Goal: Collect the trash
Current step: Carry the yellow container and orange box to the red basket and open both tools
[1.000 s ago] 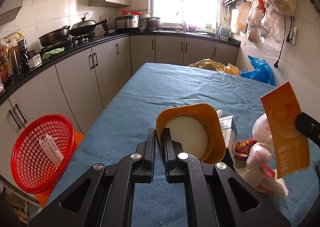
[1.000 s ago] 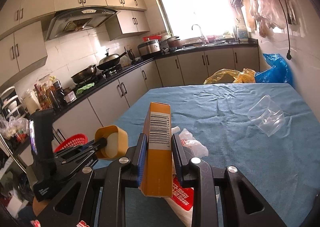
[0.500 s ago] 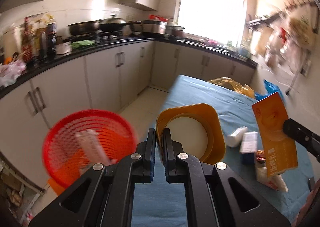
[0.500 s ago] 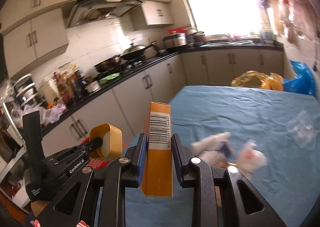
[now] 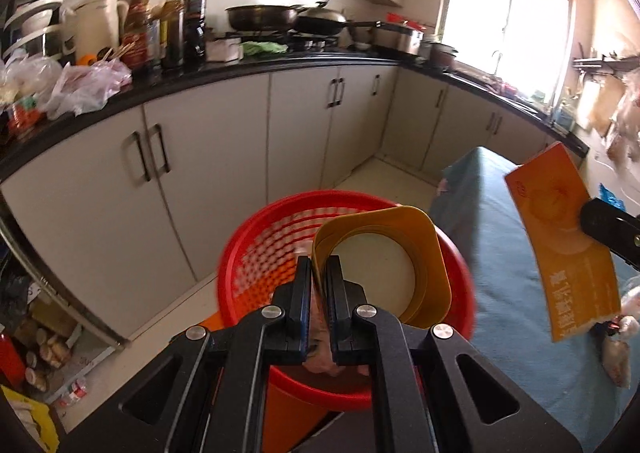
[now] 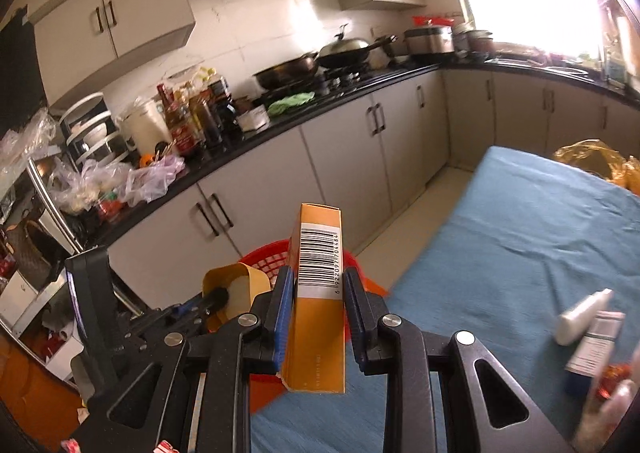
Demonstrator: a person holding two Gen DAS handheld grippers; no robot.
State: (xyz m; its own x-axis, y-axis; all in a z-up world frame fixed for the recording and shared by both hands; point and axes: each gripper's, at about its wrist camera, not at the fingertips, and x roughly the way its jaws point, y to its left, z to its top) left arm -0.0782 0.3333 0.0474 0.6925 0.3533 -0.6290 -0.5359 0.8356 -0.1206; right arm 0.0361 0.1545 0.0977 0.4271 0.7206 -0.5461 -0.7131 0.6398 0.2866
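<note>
My left gripper (image 5: pixel 319 279) has its jaws clamped on the rim of the yellow cup (image 5: pixel 386 269), right over the red basket (image 5: pixel 256 253). My right gripper (image 6: pixel 318 301) pinches the orange carton (image 6: pixel 318 277) — short of the basket, I judge. Next: release the cup, then carry the carton across. More litter waits on the blue tabletop (image 6: pixel 520 237).
</note>
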